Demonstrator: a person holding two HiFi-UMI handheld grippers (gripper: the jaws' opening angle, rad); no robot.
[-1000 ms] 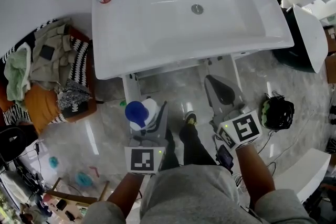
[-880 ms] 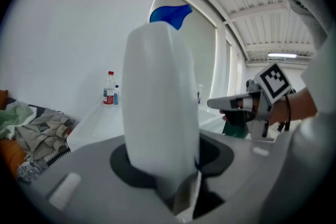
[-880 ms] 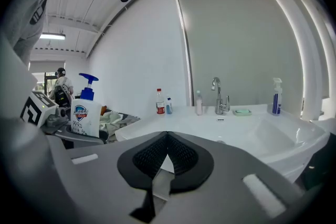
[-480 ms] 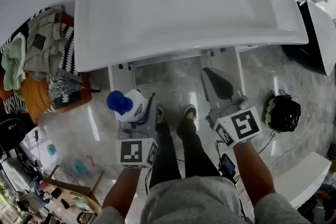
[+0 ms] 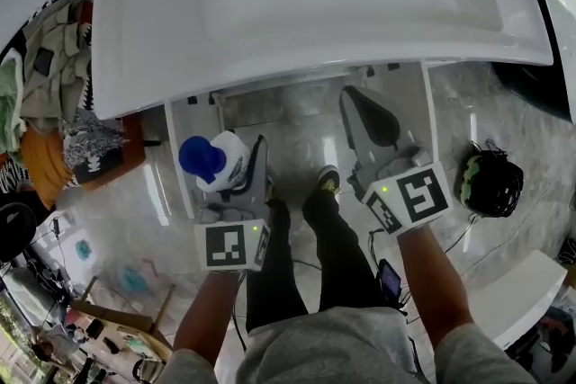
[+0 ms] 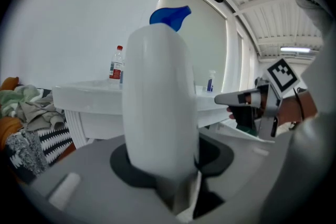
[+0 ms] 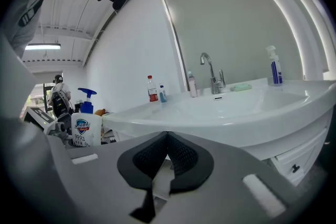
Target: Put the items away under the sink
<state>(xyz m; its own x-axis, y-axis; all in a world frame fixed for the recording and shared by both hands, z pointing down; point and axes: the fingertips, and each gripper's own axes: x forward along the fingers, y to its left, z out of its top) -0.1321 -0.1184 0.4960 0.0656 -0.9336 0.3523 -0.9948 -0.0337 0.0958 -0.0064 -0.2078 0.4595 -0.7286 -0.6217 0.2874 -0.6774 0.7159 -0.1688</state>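
A white soap bottle with a blue pump cap point(image 5: 202, 157) stands upright between the jaws of my left gripper point(image 5: 238, 165), which is shut on it; it fills the left gripper view as the bottle point(image 6: 157, 107). My right gripper point(image 5: 362, 108) is shut with nothing in it, its dark pads meeting at the gripper point(image 7: 167, 157). Both hang in front of the white sink point(image 5: 297, 58), low, before the space under it. White cabinet parts point(image 5: 184, 166) show beneath the basin's front edge. The right gripper view also catches the soap bottle point(image 7: 86, 128) at its left.
A pile of clothes point(image 5: 54, 94) lies left of the sink. A black helmet point(image 5: 490, 184) rests on the glossy floor at right. On the counter stand a red-labelled bottle point(image 7: 152, 90), a faucet point(image 7: 210, 73) and a spray bottle point(image 7: 274, 65). My legs and shoes point(image 5: 326, 184) are between the grippers.
Both grippers and the head camera have sunk toward the floor; the sink now sits higher and larger in the head view. The left gripper has kept the soap bottle throughout.
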